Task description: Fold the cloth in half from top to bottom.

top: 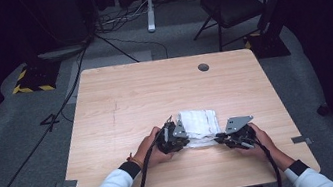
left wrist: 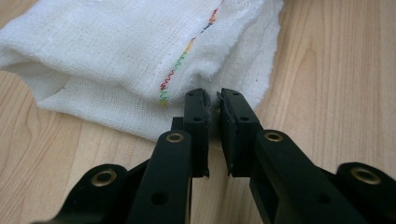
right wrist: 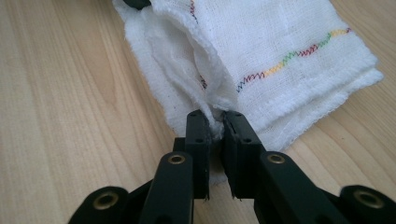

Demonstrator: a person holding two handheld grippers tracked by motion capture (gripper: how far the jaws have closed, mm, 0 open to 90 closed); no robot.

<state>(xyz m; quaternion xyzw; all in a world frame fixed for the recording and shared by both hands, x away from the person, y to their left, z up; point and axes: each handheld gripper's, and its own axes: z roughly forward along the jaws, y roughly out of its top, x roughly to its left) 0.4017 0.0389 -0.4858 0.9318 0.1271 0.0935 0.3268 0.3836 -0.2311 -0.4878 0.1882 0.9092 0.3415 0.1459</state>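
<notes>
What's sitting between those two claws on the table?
A folded white cloth with rainbow zigzag stitching lies between the left claw and the right claw; each pinches one of its edges. The high view shows it.

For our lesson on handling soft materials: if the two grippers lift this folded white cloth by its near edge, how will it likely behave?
The cloth will probably sag and unfold: its loosely woven layers already gape beside the right gripper. It looks light, so the thin pinch at the left gripper should hold. Pushed, it would likely bunch up on the table rather than slide.
</notes>
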